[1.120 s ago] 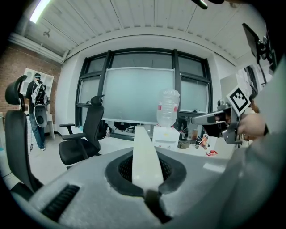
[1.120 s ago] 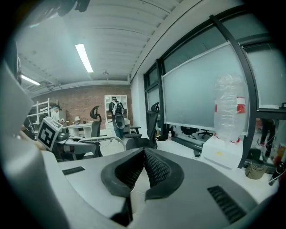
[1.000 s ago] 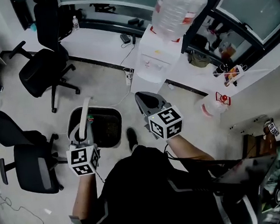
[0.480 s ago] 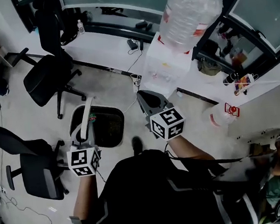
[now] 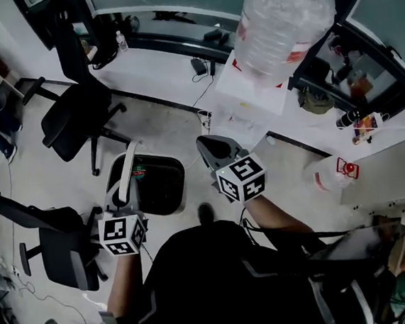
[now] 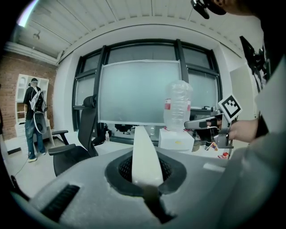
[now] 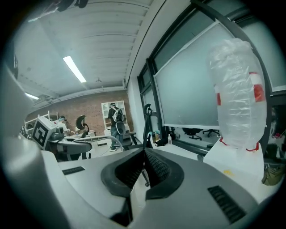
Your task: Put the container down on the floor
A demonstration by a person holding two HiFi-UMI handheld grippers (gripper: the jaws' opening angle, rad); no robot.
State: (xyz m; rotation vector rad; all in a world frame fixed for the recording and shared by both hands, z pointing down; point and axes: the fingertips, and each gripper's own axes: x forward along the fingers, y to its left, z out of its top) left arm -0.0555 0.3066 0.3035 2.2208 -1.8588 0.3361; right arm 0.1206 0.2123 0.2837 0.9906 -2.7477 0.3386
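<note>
**Head view:** A person stands over a pale office floor point(image 5: 163, 126) with a tool in each hand. The left gripper point(image 5: 119, 198) is clamped on the white handle point(image 5: 125, 169) of a black bin point(image 5: 170, 200), which is held up over the floor next to an office chair point(image 5: 77, 116). The bin looks mostly dark inside. A small green-and-red item point(image 5: 139, 174) sits against its inner wall, too small to identify. The right gripper point(image 5: 205, 140) is level with the left one and carries nothing. Ahead is a water cooler point(image 5: 250, 100) topped by a large clear bottle point(image 5: 285, 21), with a second jug point(image 5: 335, 173) on the floor to the right.

**Left gripper view:** The jaws are pressed tight on the white handle strip, which runs up between them. The bin itself is out of frame. The cooler bottle and the right gripper appear beyond, and another person point(image 6: 33, 118) stands far left.

**Right gripper view:** The jaws are closed together with nothing between them. The big bottle fills the right side.
</note>
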